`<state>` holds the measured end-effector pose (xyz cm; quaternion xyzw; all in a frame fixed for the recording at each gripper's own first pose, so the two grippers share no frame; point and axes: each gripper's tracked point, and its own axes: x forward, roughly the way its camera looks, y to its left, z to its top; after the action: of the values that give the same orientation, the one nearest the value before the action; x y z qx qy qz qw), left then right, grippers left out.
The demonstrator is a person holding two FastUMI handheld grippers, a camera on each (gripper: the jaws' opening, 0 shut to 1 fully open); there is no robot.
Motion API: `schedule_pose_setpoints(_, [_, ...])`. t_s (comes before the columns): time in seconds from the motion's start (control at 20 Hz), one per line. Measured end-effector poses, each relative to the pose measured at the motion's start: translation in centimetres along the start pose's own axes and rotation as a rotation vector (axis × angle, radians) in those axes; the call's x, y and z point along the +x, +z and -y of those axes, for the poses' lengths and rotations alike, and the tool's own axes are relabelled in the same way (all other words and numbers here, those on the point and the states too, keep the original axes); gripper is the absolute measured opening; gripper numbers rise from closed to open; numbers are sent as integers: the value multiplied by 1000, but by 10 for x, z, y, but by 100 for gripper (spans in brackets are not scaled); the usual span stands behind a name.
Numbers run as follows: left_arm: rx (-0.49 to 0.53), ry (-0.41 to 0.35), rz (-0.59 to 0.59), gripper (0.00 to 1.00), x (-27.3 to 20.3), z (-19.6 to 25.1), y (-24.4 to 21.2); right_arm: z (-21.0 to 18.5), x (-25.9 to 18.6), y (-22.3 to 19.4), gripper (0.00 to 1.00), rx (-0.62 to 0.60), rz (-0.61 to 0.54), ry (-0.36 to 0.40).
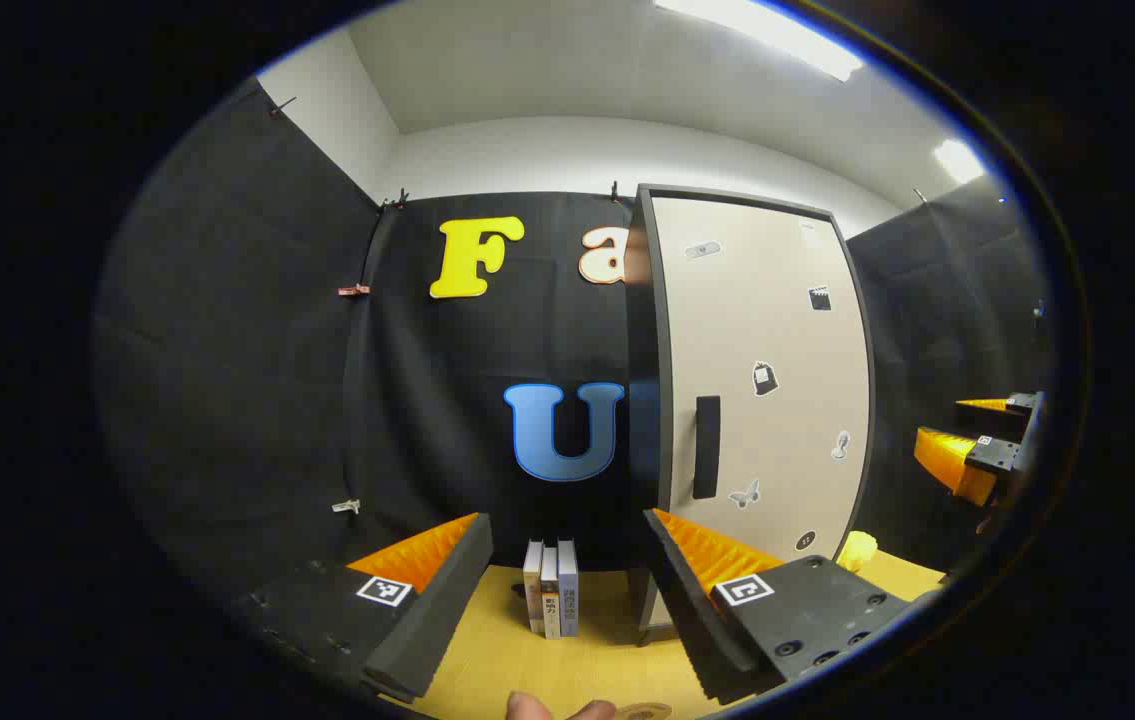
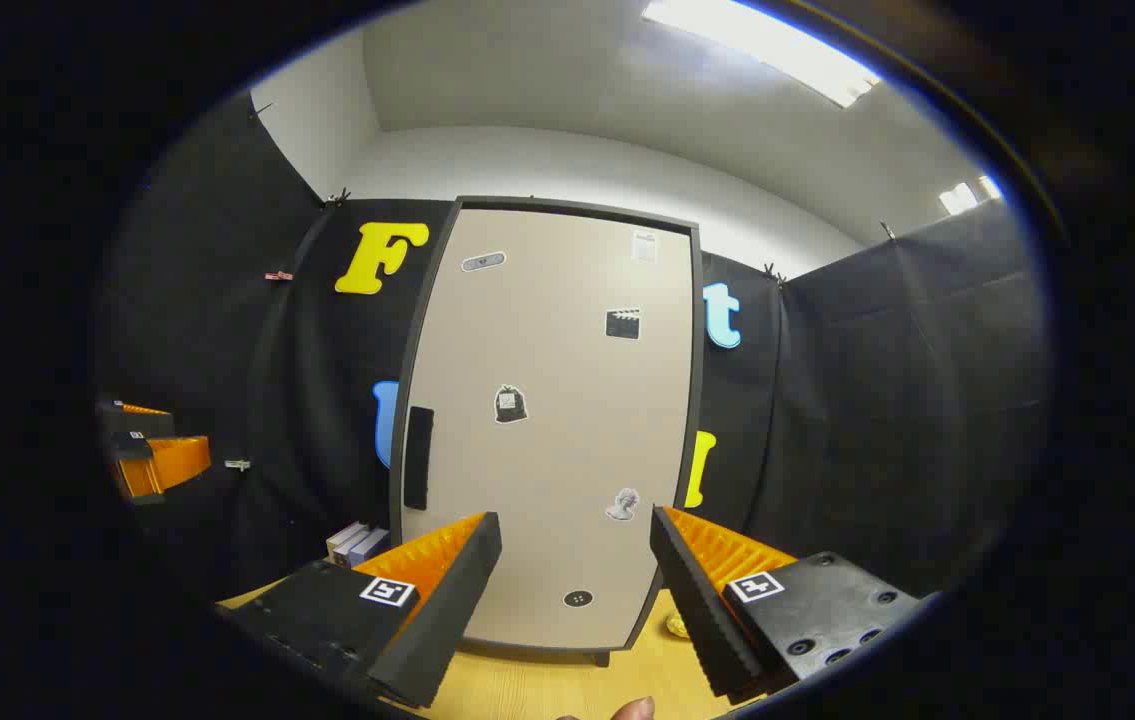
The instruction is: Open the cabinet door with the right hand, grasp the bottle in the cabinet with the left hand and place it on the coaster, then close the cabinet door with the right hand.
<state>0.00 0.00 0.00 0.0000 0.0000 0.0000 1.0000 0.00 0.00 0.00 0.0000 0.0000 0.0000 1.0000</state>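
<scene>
Black cloth walls and a white ceiling with strip lights enclose a booth with a yellow wooden tabletop (image 1: 527, 660). Left gripper view: the cabinet (image 1: 762, 380) stands at right of centre, its pale door closed, a dark vertical handle (image 1: 706, 447) low on the door's left edge. Small books (image 1: 551, 588) stand upright at lower centre, just left of the cabinet foot. The left gripper (image 1: 567, 580) is at the bottom, jaws apart, nothing between them. The right gripper (image 1: 982, 445) shows at the far right edge, also spread. A round tan edge at the bottom centre may be the coaster (image 1: 643, 711); too little shows to be sure. Right gripper view: the cabinet door (image 2: 547, 420) fills the centre, handle (image 2: 418, 457) at centre left; the right gripper (image 2: 575, 575) sits low, fingers apart and empty, well short of the door. The bottle is presumably behind the closed door, unseen. Judgement: the door looks a light, rigid panel; the slim handle is the place to pinch, across its narrow width, then swing outward. The bottle's weight and slickness cannot be judged.
</scene>
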Motion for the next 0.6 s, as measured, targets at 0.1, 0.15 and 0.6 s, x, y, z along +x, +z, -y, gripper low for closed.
schedule_pose_setpoints(0.1, [6,-9,-7,92,1,4,-2,0,-1,0,97,1,-3,-1])
schedule_pose_setpoints(0.15, [5,-9,-14,94,1,4,-4,0,-3,0,97,-1,-1,0])
schedule_pose_setpoints(0.6, [13,-5,-28,95,0,2,-9,-1,-5,2,97,-9,12,-15])
